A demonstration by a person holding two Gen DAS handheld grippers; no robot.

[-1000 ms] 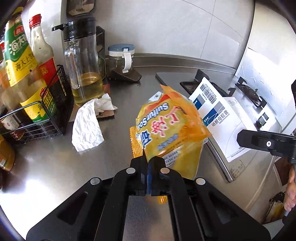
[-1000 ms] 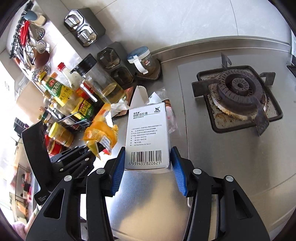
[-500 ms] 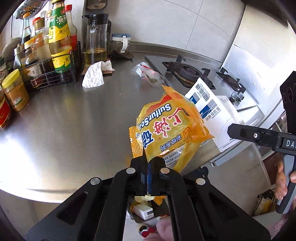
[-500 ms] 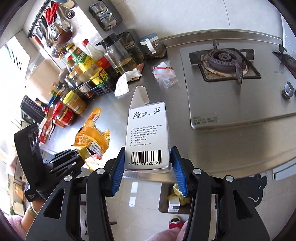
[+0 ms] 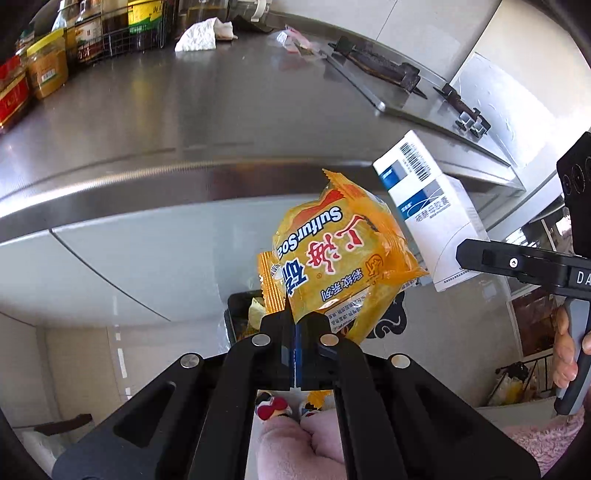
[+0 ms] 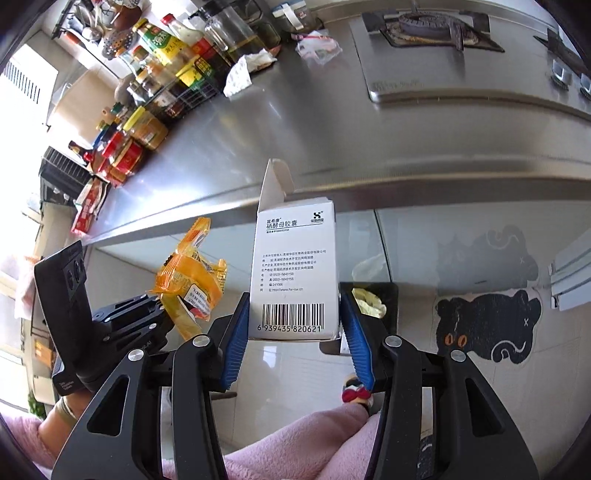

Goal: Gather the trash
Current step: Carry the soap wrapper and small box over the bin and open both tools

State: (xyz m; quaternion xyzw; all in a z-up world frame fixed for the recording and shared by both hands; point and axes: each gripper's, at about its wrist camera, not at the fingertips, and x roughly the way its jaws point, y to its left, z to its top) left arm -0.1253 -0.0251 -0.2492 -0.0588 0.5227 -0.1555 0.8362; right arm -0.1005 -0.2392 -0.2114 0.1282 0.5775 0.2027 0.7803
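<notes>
Beyond the counter's front edge [image 5: 155, 177], the left gripper [image 5: 295, 325] pinches a yellow wrapper [image 5: 340, 266] while the right gripper [image 6: 293, 332] clamps a white box [image 6: 295, 273]. Released off-centre, either could miss the black bin [image 6: 388, 295].

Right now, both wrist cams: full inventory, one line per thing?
wrapper: 1, orange, in left tongs, off the counter edge
box: 1, white, flap open, in right tongs
bin: 1, black, on floor below, yellowish trash inside
tissue: 1, white, crumpled, on counter near bottles
bag: 1, clear plastic, on counter by stove
bottles and jars: many, mixed colours, far side of the counter
stove: 1, dark burner, set in counter
mat: 1, black cat, on floor
left tongs: shut on wrapper
right tongs: blue pads clamp box
</notes>
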